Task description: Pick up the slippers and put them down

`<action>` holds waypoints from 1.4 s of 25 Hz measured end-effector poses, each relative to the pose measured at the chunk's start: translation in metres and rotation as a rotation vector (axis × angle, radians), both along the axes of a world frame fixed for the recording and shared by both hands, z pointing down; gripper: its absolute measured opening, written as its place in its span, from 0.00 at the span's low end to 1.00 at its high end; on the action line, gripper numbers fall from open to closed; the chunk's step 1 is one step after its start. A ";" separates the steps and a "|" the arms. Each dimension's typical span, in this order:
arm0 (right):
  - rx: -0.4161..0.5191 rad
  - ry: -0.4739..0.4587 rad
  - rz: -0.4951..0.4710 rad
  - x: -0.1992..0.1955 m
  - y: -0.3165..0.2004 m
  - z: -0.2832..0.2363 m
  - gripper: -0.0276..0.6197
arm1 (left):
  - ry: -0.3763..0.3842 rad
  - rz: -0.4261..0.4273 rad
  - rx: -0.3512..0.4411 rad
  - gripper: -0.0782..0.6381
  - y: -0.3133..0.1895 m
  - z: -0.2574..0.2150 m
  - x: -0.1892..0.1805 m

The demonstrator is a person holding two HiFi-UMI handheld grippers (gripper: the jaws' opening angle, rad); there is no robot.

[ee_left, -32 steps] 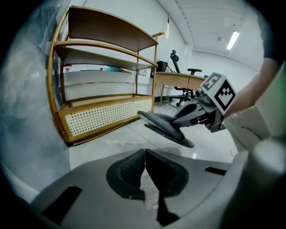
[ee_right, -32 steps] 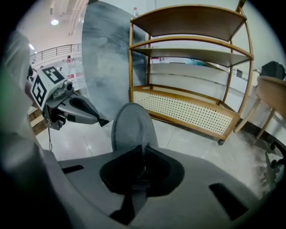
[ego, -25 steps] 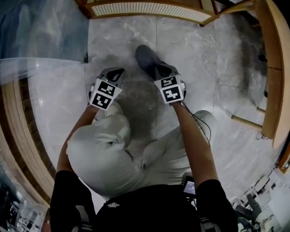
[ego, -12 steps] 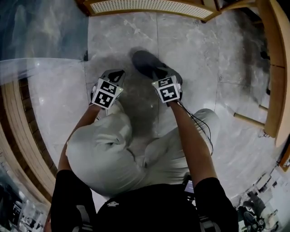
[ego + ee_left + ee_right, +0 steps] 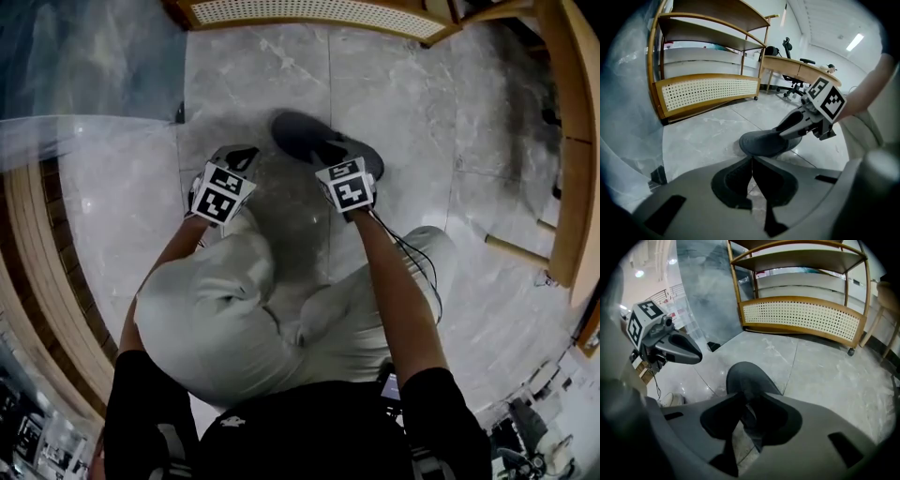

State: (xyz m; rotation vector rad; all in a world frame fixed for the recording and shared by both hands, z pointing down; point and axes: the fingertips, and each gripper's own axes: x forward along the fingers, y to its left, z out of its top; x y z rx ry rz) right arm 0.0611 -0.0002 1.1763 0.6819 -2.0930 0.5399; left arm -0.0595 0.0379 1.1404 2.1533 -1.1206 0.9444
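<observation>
**Right claw loosening on slipper at floor; left claw closed and empty**

Person crouched, knees (image 5: pixel 220 309) in light trousers, both forearms reaching forward and down over the grey marble floor (image 5: pixel 412 84). Both claws point steeply down and sit side by side, apart.

Right gripper (image 5: pixel 746 409): low over the dark grey slipper (image 5: pixel 302 134), coming in at its near, open end. The jaws have just been opening and now stand partly apart. The slipper's rim lies between them, but the pads don't look clamped on it, with a gap showing at the sides. The slipper looks to rest sole-down on the floor, toe pointing away from the person. In the left gripper view it lies flat with a shadow under it.

Left gripper (image 5: pixel 751 163): just left of the slipper, not touching it. The jaw tips meet in a thin line with only floor behind them, so it carries nothing. It hovers close above the tiles.

Only one slipper is in view. A wooden shelf rack (image 5: pixel 708 91) with a perforated panel stands beyond it, well apart.
</observation>
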 end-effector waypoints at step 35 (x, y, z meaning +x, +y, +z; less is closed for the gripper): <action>0.200 -0.208 0.120 -0.012 -0.091 -0.187 0.04 | 0.082 -0.100 0.133 0.12 -0.088 -0.149 -0.023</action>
